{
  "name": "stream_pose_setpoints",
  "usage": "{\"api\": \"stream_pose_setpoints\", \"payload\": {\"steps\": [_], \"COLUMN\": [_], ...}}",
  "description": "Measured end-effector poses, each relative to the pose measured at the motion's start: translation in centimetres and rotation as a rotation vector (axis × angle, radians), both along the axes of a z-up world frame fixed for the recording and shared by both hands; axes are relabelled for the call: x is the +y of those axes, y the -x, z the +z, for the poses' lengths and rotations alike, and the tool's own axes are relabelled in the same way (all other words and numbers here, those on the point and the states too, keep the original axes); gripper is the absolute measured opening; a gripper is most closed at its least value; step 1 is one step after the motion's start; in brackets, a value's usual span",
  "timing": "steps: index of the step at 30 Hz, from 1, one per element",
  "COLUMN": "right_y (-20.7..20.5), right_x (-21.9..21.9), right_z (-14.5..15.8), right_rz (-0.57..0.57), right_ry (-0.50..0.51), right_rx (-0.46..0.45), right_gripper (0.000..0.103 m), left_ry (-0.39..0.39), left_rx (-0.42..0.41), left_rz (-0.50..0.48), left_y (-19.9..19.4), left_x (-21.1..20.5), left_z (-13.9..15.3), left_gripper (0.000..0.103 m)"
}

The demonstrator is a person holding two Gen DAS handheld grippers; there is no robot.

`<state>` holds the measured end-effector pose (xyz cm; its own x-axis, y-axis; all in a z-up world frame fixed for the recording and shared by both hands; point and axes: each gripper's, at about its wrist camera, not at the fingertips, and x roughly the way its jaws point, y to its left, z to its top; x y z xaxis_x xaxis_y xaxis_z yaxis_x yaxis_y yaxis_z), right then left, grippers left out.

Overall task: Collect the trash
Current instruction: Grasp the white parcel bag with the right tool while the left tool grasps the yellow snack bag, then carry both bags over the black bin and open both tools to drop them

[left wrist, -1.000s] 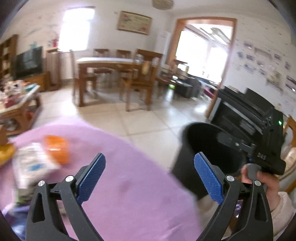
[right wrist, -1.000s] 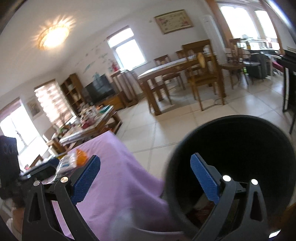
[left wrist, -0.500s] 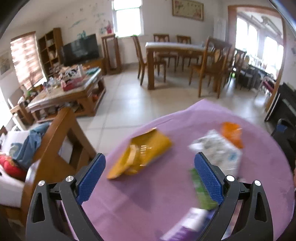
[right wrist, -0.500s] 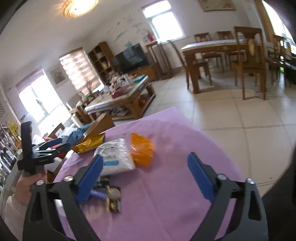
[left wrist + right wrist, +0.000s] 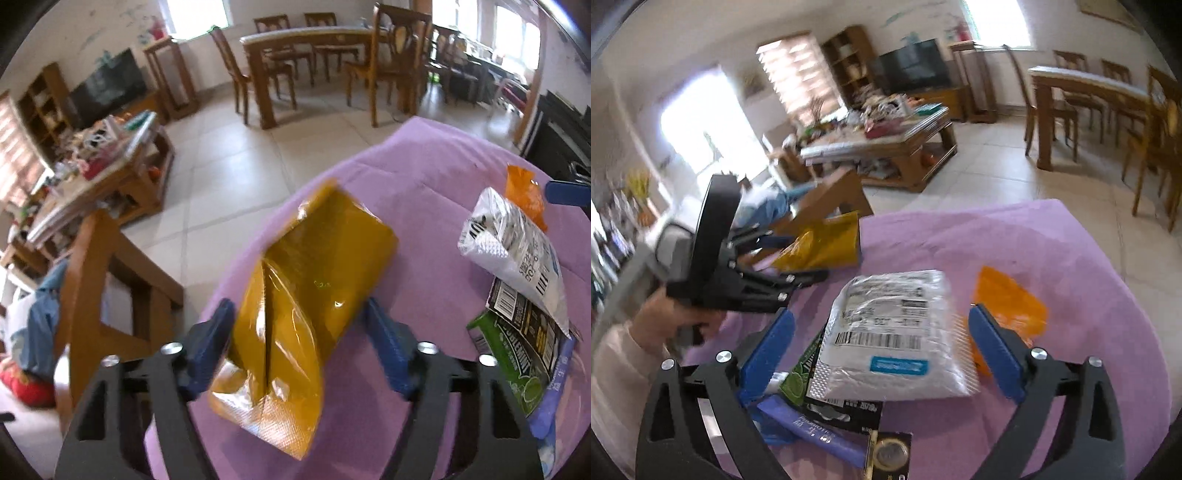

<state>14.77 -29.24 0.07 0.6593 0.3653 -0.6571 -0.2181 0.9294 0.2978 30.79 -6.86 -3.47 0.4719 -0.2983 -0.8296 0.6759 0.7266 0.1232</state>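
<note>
Most of the trash is still lying on the purple surface point(image 5: 1052, 236), so by my reading the collecting is at an early stage — no bin shows in either view. The left gripper point(image 5: 301, 343) has its blue pads spread around the yellow bag point(image 5: 306, 295), one at each side of it; whether they already touch the foil I cannot tell, and the bag does not look lifted. In the right wrist view this bag sits at about ten o'clock near the surface's edge. The right gripper point(image 5: 882, 354) is wide apart and holds nothing — it hangs over the white packet point(image 5: 890, 332), with the orange wrapper point(image 5: 1008, 299) just beside at three o'clock. Under the packet lie a green wrapper point(image 5: 799, 376), a dark wrapper point(image 5: 846, 411) and a blue pouch point(image 5: 812, 430), all still to be picked up.
</note>
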Motion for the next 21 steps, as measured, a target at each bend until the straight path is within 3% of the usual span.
{"api": "stream_pose_setpoints", "payload": {"steps": [2, 4, 5, 7, 9, 13, 16, 21], "right_y": [-0.8, -1.8, -1.9, -2.3, -2.2, -2.4, -1.6, 0.2], "right_x": [1.2, 1.9, 2.0, 2.1, 2.4, 2.3, 1.9, 1.0], "right_z": [-0.6, -1.2, -1.6, -2.1, -2.2, -2.4, -2.2, -1.7], "right_rz": [0.022, 0.02, 0.013, 0.011, 0.019, 0.042, 0.045, 0.029], "right_ry": [0.069, 0.122, 0.14, 0.136, 0.143, 0.088, 0.061, -0.04], "right_rx": [0.021, 0.05, 0.07, 0.092, 0.088, 0.127, 0.128, 0.103], "right_gripper": [0.098, 0.098, 0.098, 0.098, 0.096, 0.07, 0.06, 0.057], "left_ry": [0.002, -0.014, -0.02, -0.001, 0.015, 0.023, 0.055, 0.116], "left_rx": [-0.017, -0.039, -0.052, -0.053, -0.049, -0.059, -0.049, -0.073], "left_rz": [-0.002, 0.012, 0.019, 0.018, 0.022, 0.021, 0.024, 0.039], "left_y": [0.1, 0.5, 0.7, 1.3, 2.1, 3.6, 4.6, 6.9], "left_x": [-0.3, -0.6, -0.8, -0.8, -0.8, -0.5, 0.1, 1.2], "left_z": [-0.2, -0.2, -0.1, 0.1, 0.1, 0.0, 0.1, 1.5], "left_gripper": [0.059, 0.044, 0.04, 0.024, 0.023, 0.022, 0.022, 0.022]}}
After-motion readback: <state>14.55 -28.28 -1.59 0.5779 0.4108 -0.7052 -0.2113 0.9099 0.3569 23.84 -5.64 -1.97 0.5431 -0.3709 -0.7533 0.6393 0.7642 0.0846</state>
